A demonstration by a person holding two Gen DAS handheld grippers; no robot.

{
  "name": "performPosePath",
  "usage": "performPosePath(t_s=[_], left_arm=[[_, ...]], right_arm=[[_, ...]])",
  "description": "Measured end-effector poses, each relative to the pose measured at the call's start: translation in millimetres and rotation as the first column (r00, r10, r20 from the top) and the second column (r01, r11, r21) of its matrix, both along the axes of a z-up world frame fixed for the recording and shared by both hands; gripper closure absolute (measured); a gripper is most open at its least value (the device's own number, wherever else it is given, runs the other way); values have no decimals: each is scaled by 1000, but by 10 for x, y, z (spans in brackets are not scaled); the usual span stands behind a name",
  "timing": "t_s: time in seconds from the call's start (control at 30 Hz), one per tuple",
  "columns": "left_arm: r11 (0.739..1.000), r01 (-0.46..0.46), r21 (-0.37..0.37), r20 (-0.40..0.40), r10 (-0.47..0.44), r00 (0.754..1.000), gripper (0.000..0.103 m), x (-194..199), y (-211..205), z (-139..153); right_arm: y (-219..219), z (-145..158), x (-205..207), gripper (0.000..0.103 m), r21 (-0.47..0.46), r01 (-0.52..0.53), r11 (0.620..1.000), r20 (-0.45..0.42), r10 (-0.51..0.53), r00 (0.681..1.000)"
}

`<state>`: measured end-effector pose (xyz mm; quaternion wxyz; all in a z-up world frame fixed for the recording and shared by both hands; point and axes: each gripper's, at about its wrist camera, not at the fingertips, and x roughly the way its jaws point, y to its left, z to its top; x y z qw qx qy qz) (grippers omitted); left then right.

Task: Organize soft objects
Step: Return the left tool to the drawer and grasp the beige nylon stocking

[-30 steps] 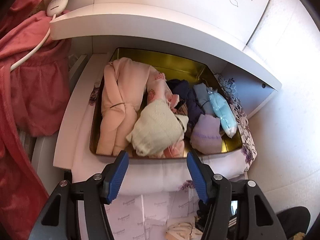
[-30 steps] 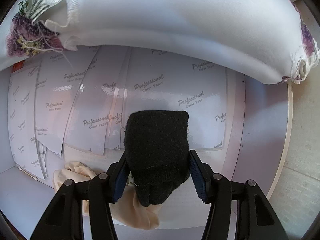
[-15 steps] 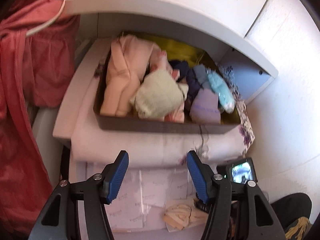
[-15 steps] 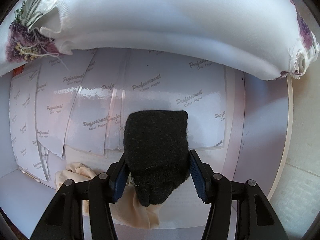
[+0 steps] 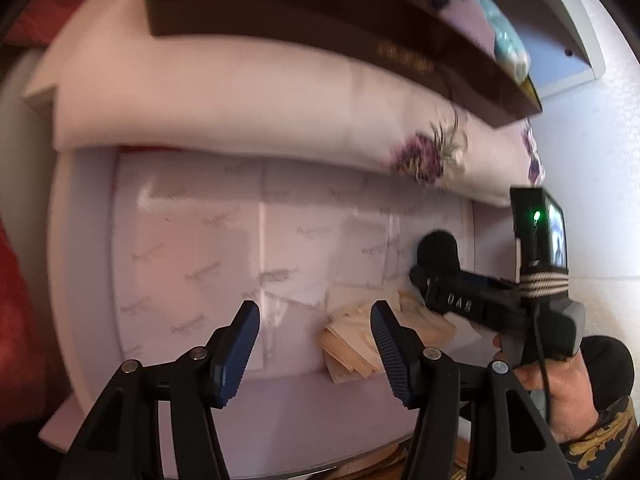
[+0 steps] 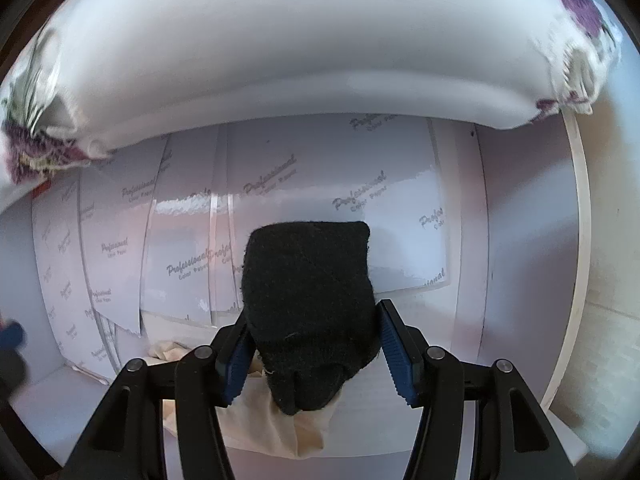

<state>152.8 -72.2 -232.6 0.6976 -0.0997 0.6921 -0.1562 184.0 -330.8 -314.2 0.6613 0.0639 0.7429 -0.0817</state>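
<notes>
A black knitted sock [image 6: 308, 280] stands up between the blue pads of my right gripper [image 6: 312, 344], which is shut on it above the lower shelf. The left wrist view shows the same right gripper [image 5: 436, 276] from the side, with the sock's black top [image 5: 438, 248] poking out. Under it lies a crumpled beige cloth [image 6: 288, 428], which also shows by my left gripper's right finger [image 5: 352, 344]. My left gripper [image 5: 314, 344] hangs over the shelf with its jaws closing and nothing between them. Above, a dark box [image 5: 320, 28] holds several soft items.
Sheets of printed "Professional Color Paper" [image 6: 380, 220] cover the lower shelf [image 5: 280, 412]. A white cloth with purple flowers [image 5: 240, 112] hangs over the shelf above, under the box. A person's hand [image 5: 532, 380] holds the right gripper. Red fabric [image 5: 16, 320] is at the left.
My left gripper has dropped from facing the box's contents to the lower shelf, and its jaws have narrowed a little. The right gripper shifted slightly, still holding the black sock.
</notes>
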Motion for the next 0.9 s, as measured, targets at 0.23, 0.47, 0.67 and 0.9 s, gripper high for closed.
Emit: performPosePath(t_s=[0.23, 0.47, 0.67, 0.9], left_arm=[[995, 57, -76, -140, -67, 988, 45, -31, -215, -298], [989, 126, -77, -215, -140, 967, 45, -99, -499, -538], [987, 142, -77, -263, -157, 952, 48, -158, -664, -798], [985, 165, -58, -198, -174, 965, 89, -181, -681, -757]], right_arm=[[-117, -2, 3, 44, 7, 28, 1000, -9, -28, 1000], [-262, -27, 13, 44, 22, 60, 998, -15, -60, 998], [-294, -38, 16, 44, 18, 54, 998, -17, -54, 998], [-290, -116, -57, 40, 21, 70, 997, -23, -70, 997]])
